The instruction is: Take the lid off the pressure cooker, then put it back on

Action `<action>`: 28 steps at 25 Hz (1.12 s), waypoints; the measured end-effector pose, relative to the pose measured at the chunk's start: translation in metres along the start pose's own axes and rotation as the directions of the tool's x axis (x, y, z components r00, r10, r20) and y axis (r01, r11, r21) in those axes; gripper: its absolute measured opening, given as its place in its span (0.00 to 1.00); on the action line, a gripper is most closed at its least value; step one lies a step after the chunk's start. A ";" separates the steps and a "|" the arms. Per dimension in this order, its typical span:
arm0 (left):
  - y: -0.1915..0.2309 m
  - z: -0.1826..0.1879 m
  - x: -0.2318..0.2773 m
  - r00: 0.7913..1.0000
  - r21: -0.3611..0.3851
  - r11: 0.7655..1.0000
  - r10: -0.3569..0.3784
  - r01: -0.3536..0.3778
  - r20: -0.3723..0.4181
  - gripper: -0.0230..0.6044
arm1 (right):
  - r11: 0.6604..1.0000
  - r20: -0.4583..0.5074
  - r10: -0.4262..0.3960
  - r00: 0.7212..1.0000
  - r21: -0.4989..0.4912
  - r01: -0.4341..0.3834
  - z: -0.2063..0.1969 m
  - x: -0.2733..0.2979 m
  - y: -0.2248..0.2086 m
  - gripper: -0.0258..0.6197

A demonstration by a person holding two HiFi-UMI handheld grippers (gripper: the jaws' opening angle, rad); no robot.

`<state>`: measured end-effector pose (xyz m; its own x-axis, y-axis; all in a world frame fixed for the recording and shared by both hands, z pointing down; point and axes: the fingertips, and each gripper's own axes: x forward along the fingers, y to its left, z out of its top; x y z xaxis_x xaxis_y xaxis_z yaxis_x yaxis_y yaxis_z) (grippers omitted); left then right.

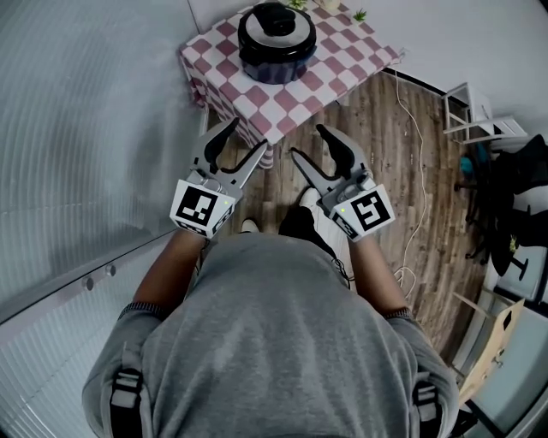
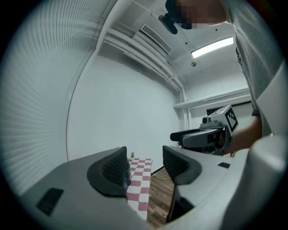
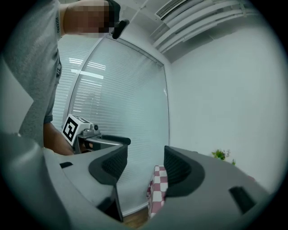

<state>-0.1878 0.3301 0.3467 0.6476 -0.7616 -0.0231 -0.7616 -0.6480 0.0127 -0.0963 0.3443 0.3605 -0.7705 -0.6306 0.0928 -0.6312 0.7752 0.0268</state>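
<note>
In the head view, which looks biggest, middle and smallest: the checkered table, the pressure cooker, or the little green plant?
Largest to smallest:
1. checkered table
2. pressure cooker
3. green plant
All stand together, so nearness hardly matters.

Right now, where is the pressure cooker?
The pressure cooker stands at the head view's top centre, on the checked table, ahead of the left gripper and right gripper, touching neither.

You're looking at a glossy pressure cooker [image 1: 276, 41] sitting on checked cloth [image 1: 342, 56], over matt wood-plank flooring [image 1: 385, 145].
</note>
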 end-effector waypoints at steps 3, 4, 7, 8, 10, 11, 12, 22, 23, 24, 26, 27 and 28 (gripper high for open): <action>0.003 0.004 0.027 1.000 0.000 1.000 0.023 -0.023 0.001 0.45 | 1.000 0.003 0.025 1.000 -0.013 -0.025 0.003 0.005 -0.027 0.44; 0.003 0.005 0.036 1.000 0.001 1.000 0.031 -0.031 0.002 0.45 | 0.999 0.003 0.035 0.999 -0.012 -0.035 0.004 0.007 -0.036 0.43; 0.005 0.011 0.065 0.998 0.001 0.998 0.058 -0.058 0.010 0.45 | 0.998 0.000 0.065 0.998 -0.016 -0.065 0.007 0.009 -0.064 0.42; 0.005 0.013 0.073 0.998 0.002 0.998 0.066 -0.066 0.013 0.45 | 0.997 -0.001 0.074 0.997 -0.019 -0.074 0.008 0.010 -0.073 0.42; 0.004 0.016 0.089 0.997 0.004 0.997 0.081 -0.082 0.013 0.45 | 0.996 -0.001 0.090 0.996 -0.022 -0.090 0.010 0.010 -0.090 0.42; 0.004 0.017 0.097 0.996 0.005 0.996 0.089 -0.089 0.011 0.45 | 0.995 0.001 0.097 0.995 -0.023 -0.097 0.012 0.011 -0.099 0.42; 0.004 0.018 0.105 0.995 0.006 0.995 0.096 -0.096 0.009 0.45 | 0.994 0.002 0.103 0.995 -0.027 -0.103 0.012 0.012 -0.108 0.42; 0.008 0.018 0.166 0.978 0.019 0.978 0.209 -0.209 0.007 0.45 | 0.977 -0.009 0.207 0.978 -0.046 -0.207 0.007 0.015 -0.175 0.42; 0.008 0.019 0.171 0.975 0.019 0.975 0.223 -0.223 0.006 0.45 | 0.974 -0.011 0.220 0.975 -0.049 -0.220 0.007 0.015 -0.180 0.42; 0.008 0.019 0.176 0.972 0.021 0.972 0.236 -0.236 0.006 0.45 | 0.971 -0.013 0.234 0.972 -0.051 -0.234 0.007 0.015 -0.184 0.42; 0.007 0.020 0.184 0.966 0.026 0.965 0.260 -0.260 0.010 0.45 | 0.964 -0.015 0.261 0.965 -0.057 -0.261 0.005 0.015 -0.193 0.42; 0.007 0.020 0.187 0.962 0.028 0.962 0.273 -0.273 0.012 0.45 | 0.960 -0.016 0.274 0.962 -0.058 -0.275 0.004 0.016 -0.197 0.42; 0.008 0.020 0.191 0.958 0.030 0.958 0.286 -0.287 0.013 0.45 | 0.956 -0.018 0.286 0.958 -0.058 -0.287 0.003 0.016 -0.200 0.42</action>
<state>-0.0706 0.1802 0.3228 0.4021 -0.9150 -0.0315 -0.9156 -0.4020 -0.0114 0.0174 0.1786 0.3541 -0.9172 -0.3815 0.1147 -0.3774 0.9243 0.0563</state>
